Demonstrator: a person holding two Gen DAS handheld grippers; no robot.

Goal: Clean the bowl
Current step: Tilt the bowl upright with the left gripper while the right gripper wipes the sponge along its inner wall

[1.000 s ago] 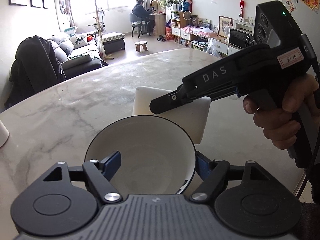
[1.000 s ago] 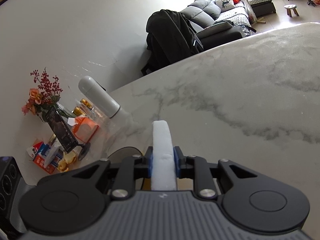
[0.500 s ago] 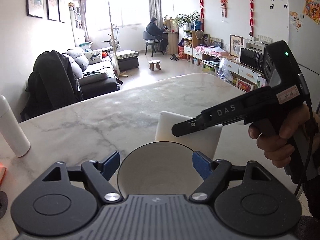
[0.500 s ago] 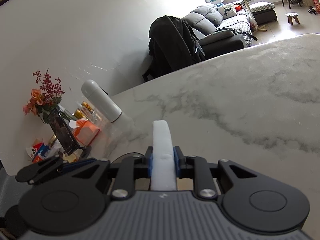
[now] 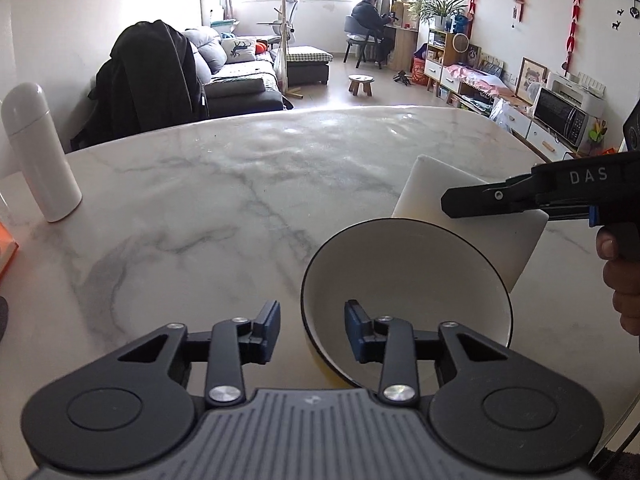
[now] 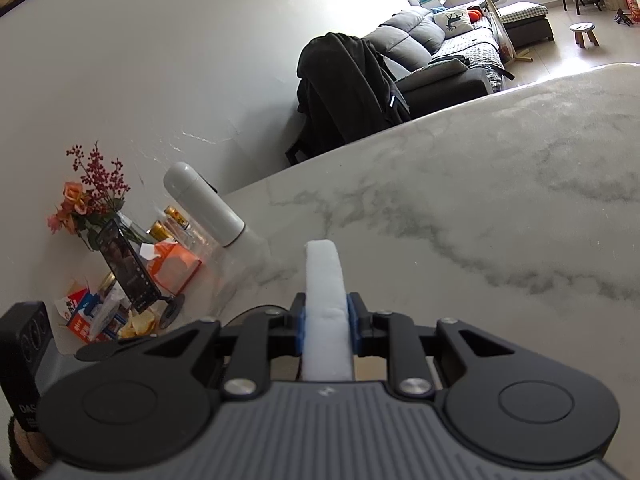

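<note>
**Left jaws closing over the bowl's rim while the right gripper is clamping a sponge**

The left wrist view is showing the white bowl (image 5: pixel 408 280) with its dark rim sitting on the marble table (image 5: pixel 224 200), low and right of centre. The left gripper (image 5: pixel 312 330) is straddling the near-left rim: one pad is hanging outside the bowl and the other inside it. Its jaws are closing, narrow but with a visible gap, and neither pad is pressing on the rim yet. Just behind the bowl the right gripper (image 5: pixel 452 202) is reaching in from the right, a hand (image 5: pixel 622 280) wrapped around its handle, squeezing a white sponge (image 5: pixel 432 188) that is hanging above the far rim.

The right wrist view is giving the sponge (image 6: pixel 325 304) edge-on, pinched tight between the blue pads, and only a dark sliver of the bowl is peeking out below the fingers. It is also showing what the other view is missing: flowers (image 6: pixel 86 204), a phone on a stand (image 6: pixel 126 264) and an orange tissue box (image 6: pixel 174 266) against the wall.

A white flask (image 5: pixel 38 152) is standing well apart at the table's left. The sponge and the right gripper are blocking the bowl's far side.
</note>
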